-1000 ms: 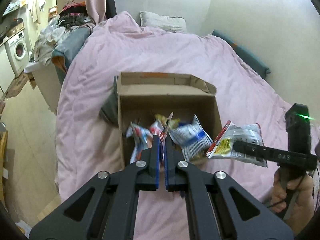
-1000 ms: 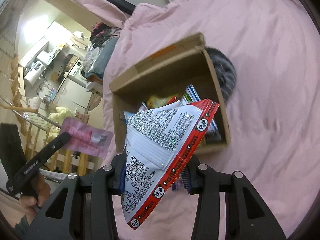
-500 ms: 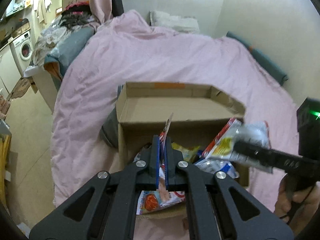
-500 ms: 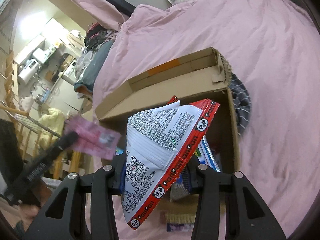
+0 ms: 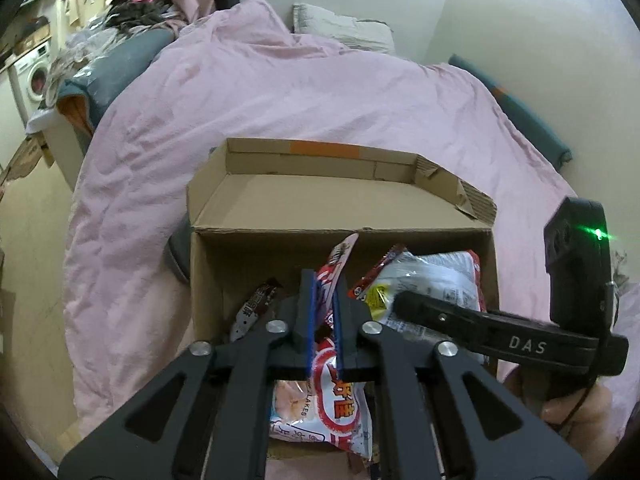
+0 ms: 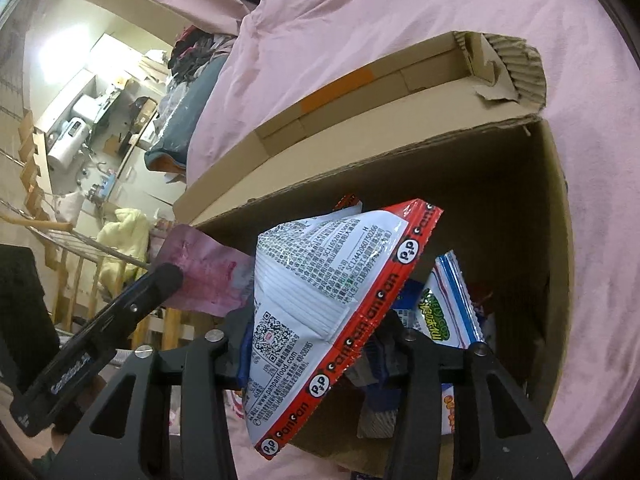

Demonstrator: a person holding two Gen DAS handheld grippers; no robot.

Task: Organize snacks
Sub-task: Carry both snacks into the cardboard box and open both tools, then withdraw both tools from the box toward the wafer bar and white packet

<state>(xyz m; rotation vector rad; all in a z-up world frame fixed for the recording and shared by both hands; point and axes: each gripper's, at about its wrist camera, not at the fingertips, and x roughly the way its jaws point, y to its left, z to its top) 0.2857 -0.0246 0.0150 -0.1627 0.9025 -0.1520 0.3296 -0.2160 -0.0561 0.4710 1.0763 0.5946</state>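
— Both grippers have come down over the cardboard box [image 5: 340, 216] since a second ago, and each set of jaws has just been opening. What is on the left?

— On the left, the left gripper [image 5: 323, 312] has its blue pads barely apart, a thin red-and-white packet [image 5: 340, 252] standing between them above the box's snacks; whether they still pinch it, I cannot tell.

— And the right?

— The right gripper [image 6: 312, 344] stands wider, the white PanPan bag [image 6: 336, 280] tilted between its fingers over the box, which sits on the pink duvet [image 5: 280, 92]. The grip looks loose.
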